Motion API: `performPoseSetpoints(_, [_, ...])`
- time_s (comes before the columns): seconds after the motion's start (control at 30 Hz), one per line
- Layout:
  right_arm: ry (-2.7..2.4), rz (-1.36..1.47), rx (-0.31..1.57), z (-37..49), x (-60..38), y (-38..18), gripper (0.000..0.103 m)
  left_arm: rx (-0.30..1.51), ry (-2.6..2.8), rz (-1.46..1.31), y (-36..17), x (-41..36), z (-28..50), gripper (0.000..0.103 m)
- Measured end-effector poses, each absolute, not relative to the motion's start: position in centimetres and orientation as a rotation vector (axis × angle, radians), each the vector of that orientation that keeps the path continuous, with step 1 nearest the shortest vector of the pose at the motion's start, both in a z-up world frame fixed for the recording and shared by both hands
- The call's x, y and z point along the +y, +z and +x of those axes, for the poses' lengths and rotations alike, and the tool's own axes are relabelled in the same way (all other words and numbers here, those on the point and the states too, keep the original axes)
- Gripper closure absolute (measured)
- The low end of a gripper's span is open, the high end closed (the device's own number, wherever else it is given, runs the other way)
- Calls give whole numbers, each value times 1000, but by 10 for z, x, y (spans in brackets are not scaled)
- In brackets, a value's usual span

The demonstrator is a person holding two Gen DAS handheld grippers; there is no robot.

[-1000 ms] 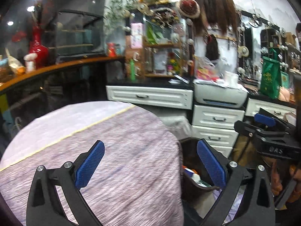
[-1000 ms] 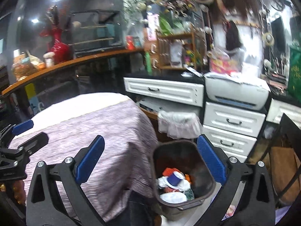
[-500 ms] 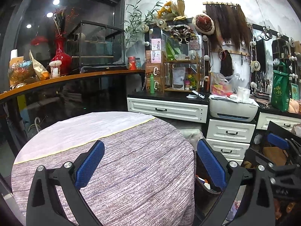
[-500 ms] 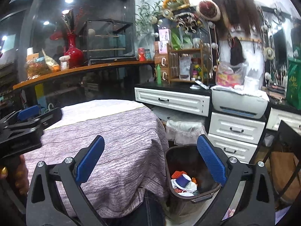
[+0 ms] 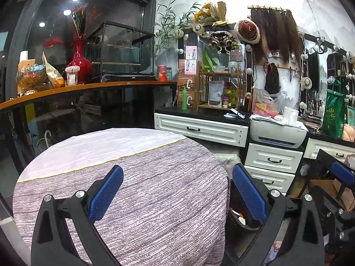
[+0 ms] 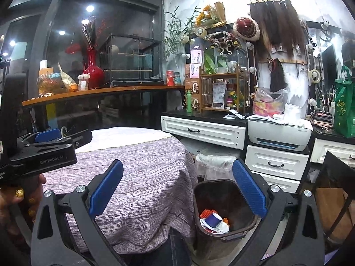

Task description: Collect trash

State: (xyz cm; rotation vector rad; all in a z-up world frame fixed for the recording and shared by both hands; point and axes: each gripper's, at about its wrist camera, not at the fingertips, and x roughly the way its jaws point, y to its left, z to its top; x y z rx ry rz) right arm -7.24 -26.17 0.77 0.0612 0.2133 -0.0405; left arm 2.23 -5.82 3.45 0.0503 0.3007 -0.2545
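A dark brown trash bin (image 6: 224, 232) stands on the floor right of the round table; it holds trash, including a blue cup (image 6: 212, 219), red netting and white scraps. My right gripper (image 6: 177, 191) is open and empty, raised above the table edge and the bin. My left gripper (image 5: 177, 191) is open and empty over the table's purple cloth (image 5: 144, 199); only a slice of the bin (image 5: 241, 221) shows past its right finger. The left gripper also shows in the right wrist view (image 6: 51, 146), at the left, over the table.
White drawer units (image 6: 275, 164) with a printer (image 6: 279, 135) stand behind the bin. A white-bagged bin (image 6: 213, 161) sits beyond the brown one. An orange counter (image 5: 77, 88) with a red vase (image 5: 78, 64) curves behind the table. A dark chair (image 6: 332, 188) is at right.
Both grippers rose and pulled back, so the bin sits lower and farther in view. Both stayed open and empty. The views tilted up toward the room.
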Motion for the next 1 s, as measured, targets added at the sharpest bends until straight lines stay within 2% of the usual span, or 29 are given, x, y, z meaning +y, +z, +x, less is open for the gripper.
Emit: performPoseSetpoints(1.0, [-34, 80, 234, -68, -268, 5, 6, 305, -254, 81, 28, -66, 20, 6])
